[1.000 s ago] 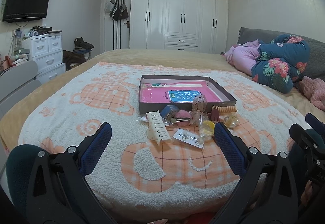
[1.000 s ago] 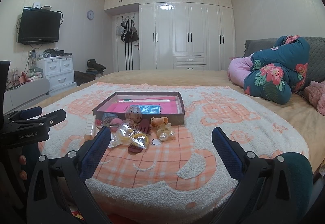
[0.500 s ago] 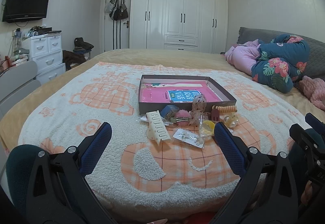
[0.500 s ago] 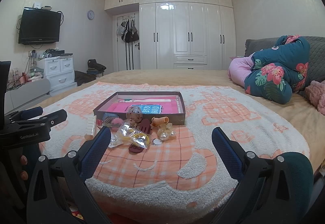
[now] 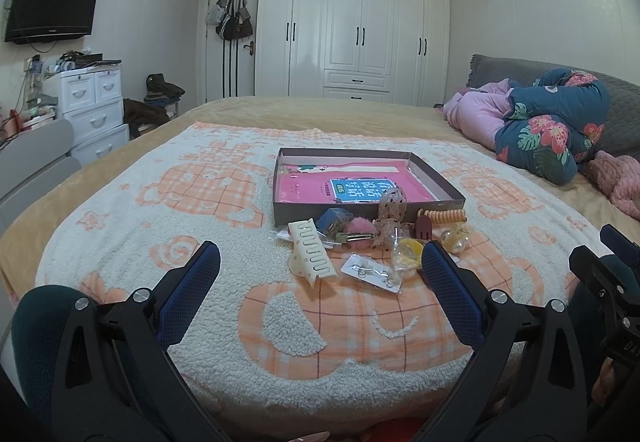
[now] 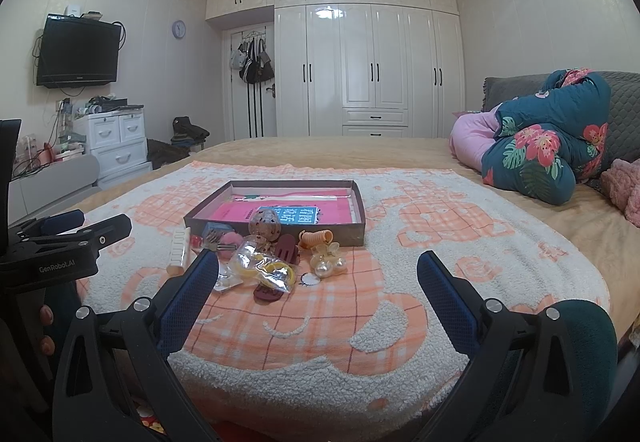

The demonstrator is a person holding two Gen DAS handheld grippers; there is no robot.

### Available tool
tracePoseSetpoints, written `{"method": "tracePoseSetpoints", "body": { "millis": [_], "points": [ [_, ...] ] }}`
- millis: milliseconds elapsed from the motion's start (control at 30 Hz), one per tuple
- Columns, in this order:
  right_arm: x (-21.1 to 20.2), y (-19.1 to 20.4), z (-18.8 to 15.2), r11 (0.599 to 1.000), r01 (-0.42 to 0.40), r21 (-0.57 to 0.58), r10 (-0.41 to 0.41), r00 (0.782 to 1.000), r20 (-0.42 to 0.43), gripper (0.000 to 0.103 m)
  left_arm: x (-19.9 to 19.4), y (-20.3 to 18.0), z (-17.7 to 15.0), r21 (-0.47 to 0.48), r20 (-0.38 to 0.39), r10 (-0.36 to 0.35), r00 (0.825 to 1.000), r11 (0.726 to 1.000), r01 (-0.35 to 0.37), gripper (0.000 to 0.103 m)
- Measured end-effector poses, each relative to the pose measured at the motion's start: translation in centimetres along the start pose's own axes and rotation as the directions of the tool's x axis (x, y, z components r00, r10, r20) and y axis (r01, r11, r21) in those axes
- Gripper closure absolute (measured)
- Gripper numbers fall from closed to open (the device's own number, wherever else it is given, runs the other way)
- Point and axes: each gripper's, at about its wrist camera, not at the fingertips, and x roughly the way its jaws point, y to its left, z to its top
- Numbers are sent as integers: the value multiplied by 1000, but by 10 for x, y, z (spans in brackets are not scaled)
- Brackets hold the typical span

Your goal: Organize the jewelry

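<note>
Jewelry pile [image 5: 360, 242] partly behind left gripper [image 5: 320, 274] finger; both grippers, incl. right [image 6: 318, 282], spread, empty.

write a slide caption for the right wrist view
Open right gripper hovers short of a pile of hair accessories lying in front of a shallow box on the bed blanket.

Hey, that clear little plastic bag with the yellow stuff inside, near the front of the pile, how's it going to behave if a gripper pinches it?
The clear bag looks crinkled and slack, so it will probably flop and deform. Its glossy film may slip between the pads. It rests partly on the dark red clip, so lifting may nudge that.
</note>
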Motion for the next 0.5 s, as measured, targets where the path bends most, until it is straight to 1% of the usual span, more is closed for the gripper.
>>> {"method": "tracePoseSetpoints", "body": {
  "millis": [100,267,367,400,500],
  "points": [
    [1,5,-1,1000,-6,1,6,1000,-1,6,0,0,1,-2,-2,2,1000,1000,-2,11],
    [10,10,-2,999,-40,-8,40,999,-16,6,3,4,2,-18,-13,7,1000,1000,-7,11],
    [17,17,-1,997,-77,-29,76,996,-40,6,6,11,4,-35,-16,23,1000,999,-24,11],
    [20,20,0,994,-102,-32,100,994,-53,6,8,15,5,-43,-20,32,999,999,-33,11],
    [33,29,2,988,-145,-47,140,985,-98,6,17,27,7,-67,-46,58,997,996,-61,11]
  ]
}}
